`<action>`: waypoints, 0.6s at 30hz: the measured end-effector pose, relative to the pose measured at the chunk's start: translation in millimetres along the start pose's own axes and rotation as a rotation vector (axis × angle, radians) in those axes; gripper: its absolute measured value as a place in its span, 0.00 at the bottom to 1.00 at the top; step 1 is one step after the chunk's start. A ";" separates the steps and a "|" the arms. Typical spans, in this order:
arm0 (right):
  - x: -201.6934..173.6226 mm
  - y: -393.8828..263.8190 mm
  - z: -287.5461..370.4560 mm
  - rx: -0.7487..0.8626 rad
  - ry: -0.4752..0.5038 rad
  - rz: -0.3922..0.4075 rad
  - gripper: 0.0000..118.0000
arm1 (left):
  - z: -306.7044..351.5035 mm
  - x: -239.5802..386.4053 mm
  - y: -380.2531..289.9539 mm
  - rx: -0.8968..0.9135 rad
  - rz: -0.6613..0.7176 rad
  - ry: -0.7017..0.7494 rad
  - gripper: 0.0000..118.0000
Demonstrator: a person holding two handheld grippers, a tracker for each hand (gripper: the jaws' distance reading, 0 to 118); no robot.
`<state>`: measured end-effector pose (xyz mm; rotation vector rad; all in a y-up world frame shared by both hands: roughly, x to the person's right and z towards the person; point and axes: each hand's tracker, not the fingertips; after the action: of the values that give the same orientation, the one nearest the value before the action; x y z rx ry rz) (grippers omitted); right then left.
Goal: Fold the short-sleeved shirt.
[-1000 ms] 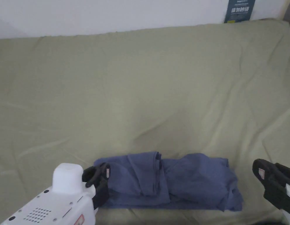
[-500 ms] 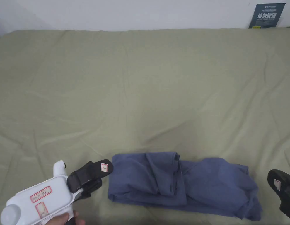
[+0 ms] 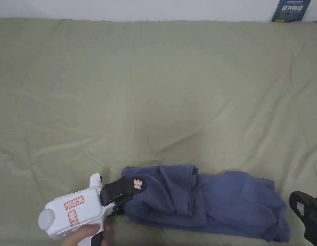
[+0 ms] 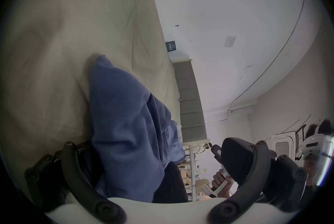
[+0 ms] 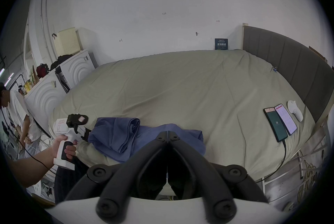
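While I watch from the head view, these are my readings, all placed against the shirt.
Shirt [image 3: 206, 200]: blue, folded into a rumpled long bundle, lying on the near part of the green sheet [image 3: 154, 96] that covers the bed.
Left gripper [image 3: 129, 197]: at the shirt's left end; I see one jaw above the cloth and the other below it. In its own view the shirt [image 4: 126, 128] runs between the two jaws, which stand wide apart, not pressed on it.
Left hand [image 3: 85, 235]: wrapped round the white handle, below and left of the shirt.
Right gripper [image 3: 306, 213]: just past the shirt's right end, clear of the cloth. In its own view [image 5: 167, 134] the jaws meet tip to tip with nothing between them, the shirt [image 5: 126, 135] beyond.
Phones [image 5: 279, 121]: two, side by side on the sheet, well right of the shirt.
Controller [image 5: 295, 112]: white, just beyond the phones.
Sign [image 3: 291, 10]: dark, on the wall far behind the shirt.
Other person [image 5: 19, 116]: standing well left of the shirt, past the bed.
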<state>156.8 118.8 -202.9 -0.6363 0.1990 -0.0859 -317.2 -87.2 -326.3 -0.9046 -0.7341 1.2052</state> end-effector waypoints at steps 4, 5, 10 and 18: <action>-1.5 2.9 -2.4 -0.003 0.005 0.020 0.00 | -5.1 -9.3 -7.0 0.027 -0.014 0.259 0.12; -1.2 3.3 -2.7 -0.003 0.004 0.020 0.00 | -4.7 -14.6 -9.6 0.015 0.011 0.207 0.12; 0.5 5.8 3.0 0.012 0.001 0.007 0.00 | -0.6 10.2 -14.5 0.089 -0.039 0.245 0.12; 6.1 3.6 9.7 0.033 -0.004 -0.007 0.00 | 69.9 61.3 -3.8 0.195 -0.142 0.274 0.12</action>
<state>164.9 126.5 -198.4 -0.6042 0.1908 -0.0946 -362.7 -14.6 -289.9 -0.8204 -0.4450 0.9842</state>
